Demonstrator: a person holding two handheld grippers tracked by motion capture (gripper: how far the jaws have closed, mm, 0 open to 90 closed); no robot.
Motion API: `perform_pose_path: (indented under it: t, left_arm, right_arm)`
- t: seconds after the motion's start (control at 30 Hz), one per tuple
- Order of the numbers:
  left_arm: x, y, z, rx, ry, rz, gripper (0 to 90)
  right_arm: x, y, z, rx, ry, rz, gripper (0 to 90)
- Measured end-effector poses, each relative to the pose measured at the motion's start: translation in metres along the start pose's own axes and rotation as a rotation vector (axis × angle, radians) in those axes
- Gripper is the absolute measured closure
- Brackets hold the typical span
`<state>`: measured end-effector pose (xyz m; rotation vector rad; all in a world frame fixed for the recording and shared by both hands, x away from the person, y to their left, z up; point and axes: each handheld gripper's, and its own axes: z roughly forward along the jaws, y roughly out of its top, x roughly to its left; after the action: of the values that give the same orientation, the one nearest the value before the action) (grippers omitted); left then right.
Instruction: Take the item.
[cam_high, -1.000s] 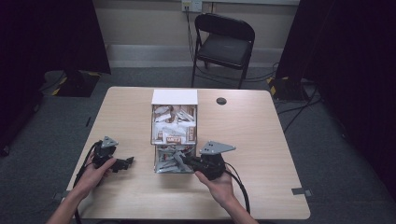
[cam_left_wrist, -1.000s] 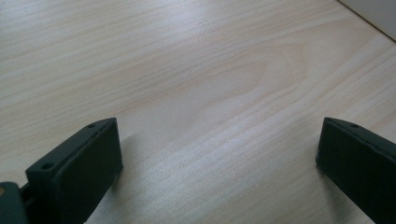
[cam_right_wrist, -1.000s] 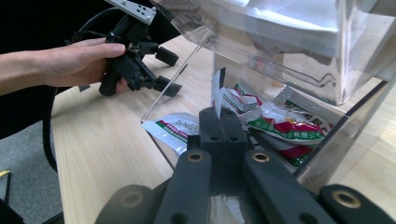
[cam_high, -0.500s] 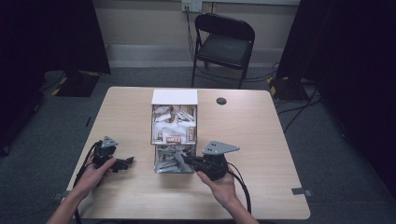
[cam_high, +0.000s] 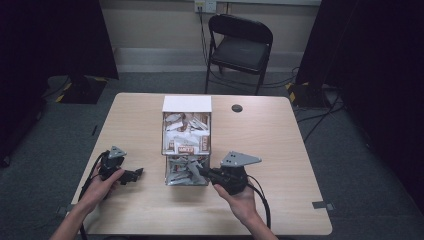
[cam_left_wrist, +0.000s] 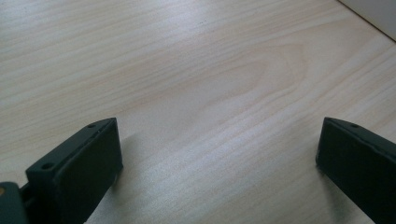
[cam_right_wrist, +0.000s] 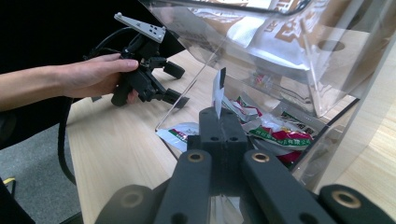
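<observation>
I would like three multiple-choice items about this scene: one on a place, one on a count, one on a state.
1. Where is the clear dispenser box?
A. on the chair
B. mid-table
C. on the floor

2. How many folding chairs stand behind the table?
A. one
B. two
C. three

3. How is the right gripper?
A. wide open
B. shut on a packet
C. lying flat, unheld

Answers:
1 B, it stands between both hands.
2 A, a single black chair.
3 B, the jaws meet around a thin packet edge.

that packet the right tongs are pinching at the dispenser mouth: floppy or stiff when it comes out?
Probably floppy: the packet shows as a thin edge-on sliver in the shut right tongs. Likely light, since similar packets lie crumpled in the clear dispenser. Its film looks glossy, so it may slip.
</observation>
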<state>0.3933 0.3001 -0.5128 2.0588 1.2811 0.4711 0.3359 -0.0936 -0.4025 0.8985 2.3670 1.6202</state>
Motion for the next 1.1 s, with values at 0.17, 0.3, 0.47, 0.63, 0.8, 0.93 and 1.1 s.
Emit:
perform_pose_path:
  t: [0.17, 0.3, 0.47, 0.63, 0.8, 0.93, 1.1]
  left_arm:
    - [0.0, 0.0, 0.0, 0.0, 0.0, 0.0, 0.0]
    - [0.0, 0.0, 0.0, 0.0, 0.0, 0.0, 0.0]
    - [0.0, 0.0, 0.0, 0.0, 0.0, 0.0, 0.0]
    - [0.0, 0.0, 0.0, 0.001, -0.001, -0.001, 0.0]
    - [0.0, 0.0, 0.0, 0.001, 0.002, 0.002, 0.0]
    - [0.0, 0.0, 0.0, 0.002, 0.0, 0.001, 0.0]
    - [0.0, 0.0, 0.0, 0.001, 0.0, 0.001, 0.0]
  right_arm:
    - [0.0, 0.002, -0.008, -0.016, -0.013, 0.003, 90.0]
    - [-0.002, 0.003, -0.014, -0.023, -0.023, 0.005, 90.0]
    - [-0.005, 0.002, -0.021, -0.029, -0.029, 0.003, 90.0]
    - [-0.008, 0.003, -0.028, -0.038, -0.041, 0.006, 90.0]
    - [-0.01, 0.002, -0.031, -0.033, -0.042, 0.011, 90.0]
    - [-0.012, 0.0, -0.036, -0.029, -0.05, 0.011, 90.0]
    - [-0.021, -0.006, -0.048, -0.036, -0.086, 0.02, 90.0]
